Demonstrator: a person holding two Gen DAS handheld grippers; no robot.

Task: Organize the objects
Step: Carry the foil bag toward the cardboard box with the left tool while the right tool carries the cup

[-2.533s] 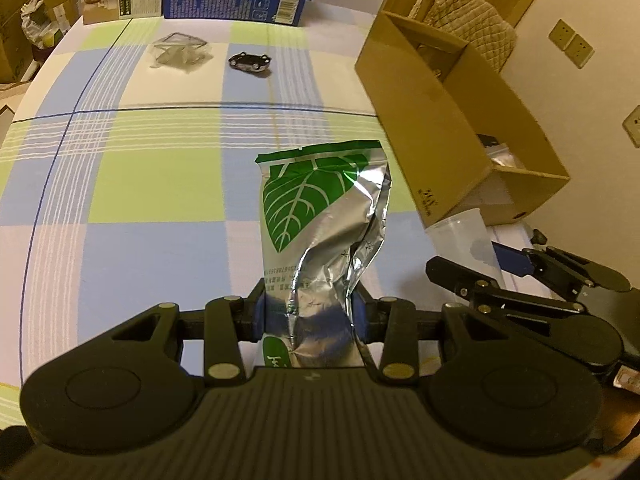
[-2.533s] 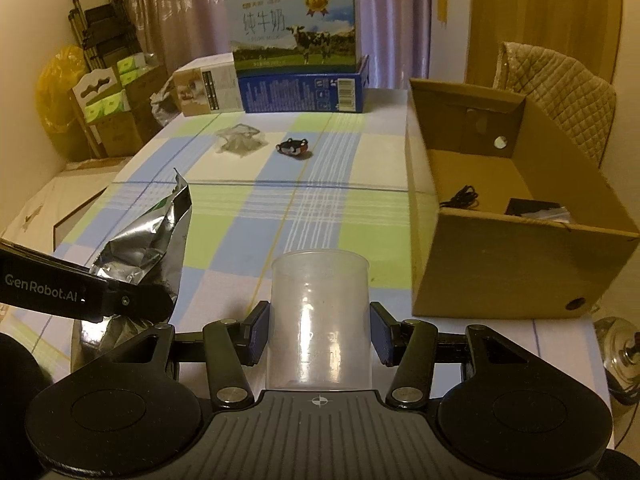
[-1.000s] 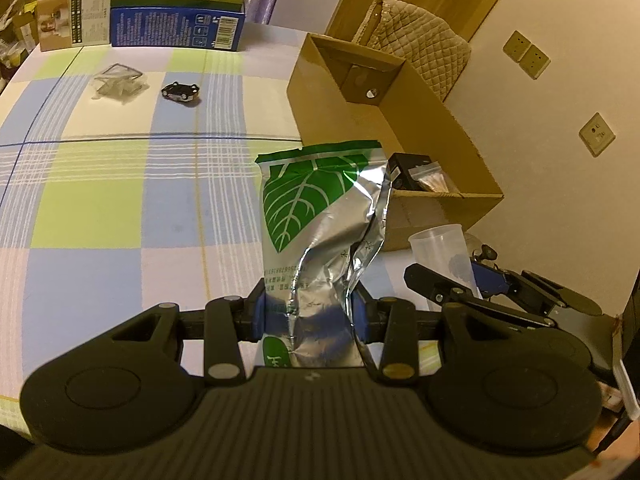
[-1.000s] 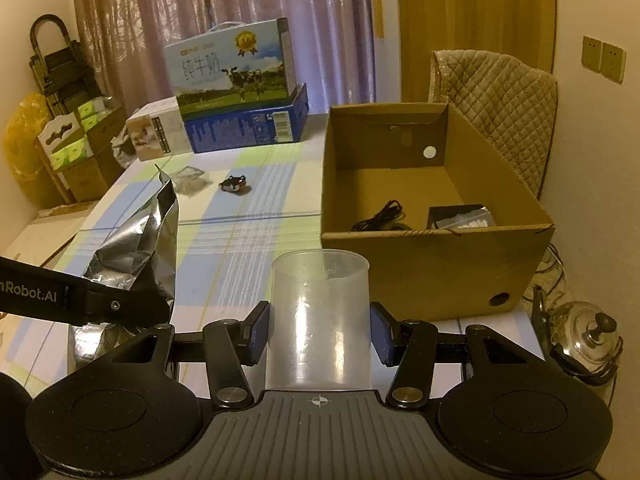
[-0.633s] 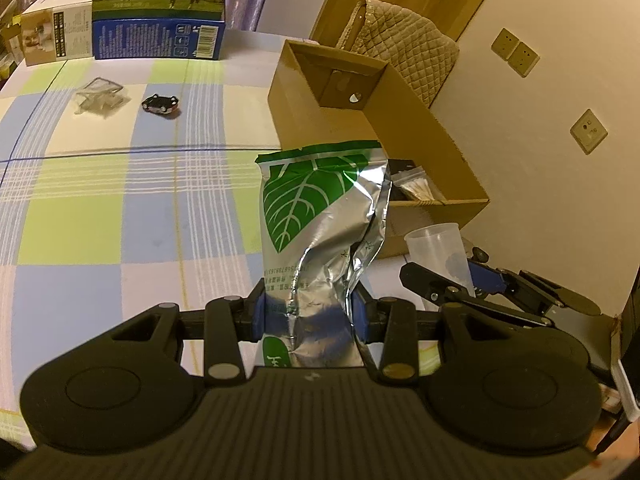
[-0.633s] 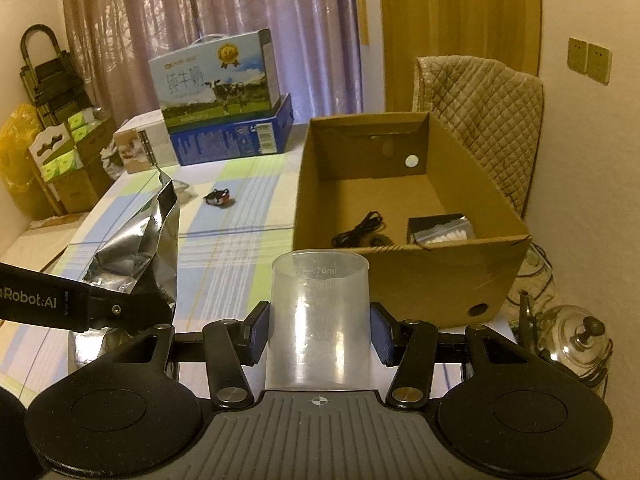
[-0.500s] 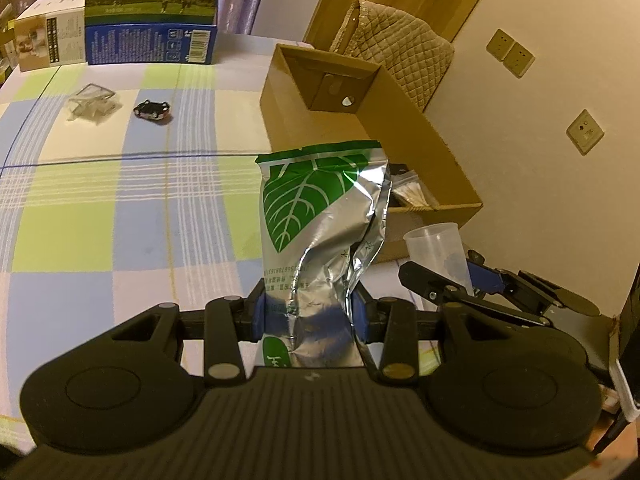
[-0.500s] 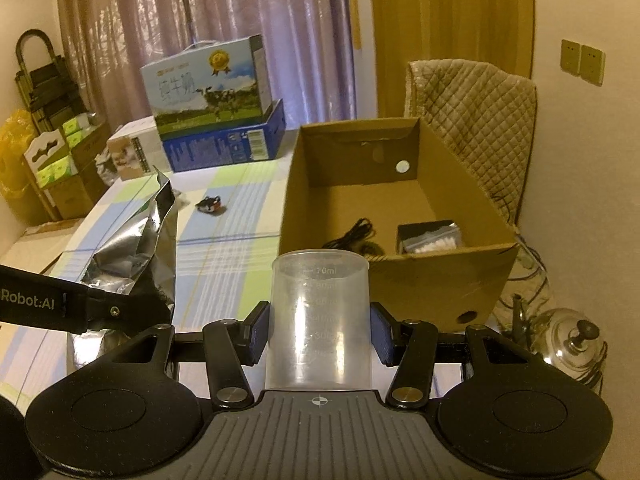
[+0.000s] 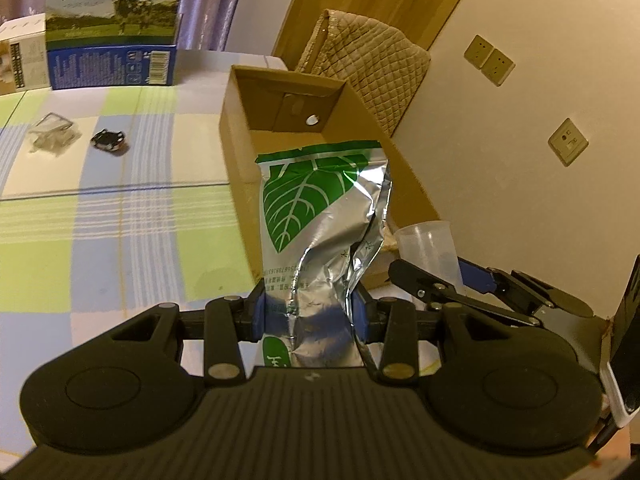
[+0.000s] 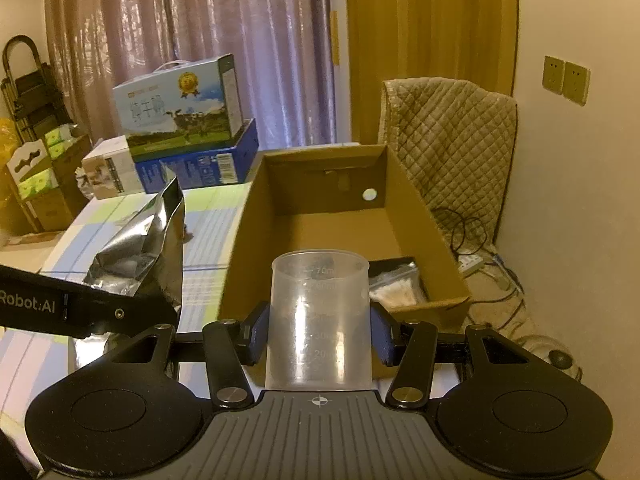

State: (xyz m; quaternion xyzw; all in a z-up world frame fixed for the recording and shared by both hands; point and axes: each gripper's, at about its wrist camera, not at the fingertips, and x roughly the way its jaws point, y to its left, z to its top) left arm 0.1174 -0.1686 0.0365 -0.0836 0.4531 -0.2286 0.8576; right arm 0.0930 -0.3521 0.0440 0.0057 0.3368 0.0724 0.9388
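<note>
Left tongs (image 9: pixel 310 314) clamped on the lower part of the foil pouch (image 9: pixel 320 216), blue pads pressing both sides. Pouch stands upright, long axis vertical, green leaf print facing the camera, sealed top edge pointing up and away, crumpled on its right side. It is held above the near edge of the surface (image 9: pixel 100 220), in front of the cardboard box (image 9: pixel 240 152).

Right tongs (image 10: pixel 319 330) clamped on the clear measuring cup (image 10: pixel 319 320), one pad on each side wall. Cup upright, open rim up, scale marks facing the camera, held just near of the box's near wall (image 10: pixel 424 312). In the left view the cup (image 9: pixel 428 246) sits to the right of the pouch, close beside it, not touching.

Versus 2.5 s ago: both tongs have moved toward the box; it now fills the middle of the right view, and its interior shows a black packet with a clear bag (image 10: pixel 394 286). Grips on pouch and cup unchanged.

Small black toy car (image 9: pixel 107 139) and clear plastic piece (image 9: pixel 51 138) lie far left on the surface, milk cartons (image 9: pixel 110 20) beyond.
</note>
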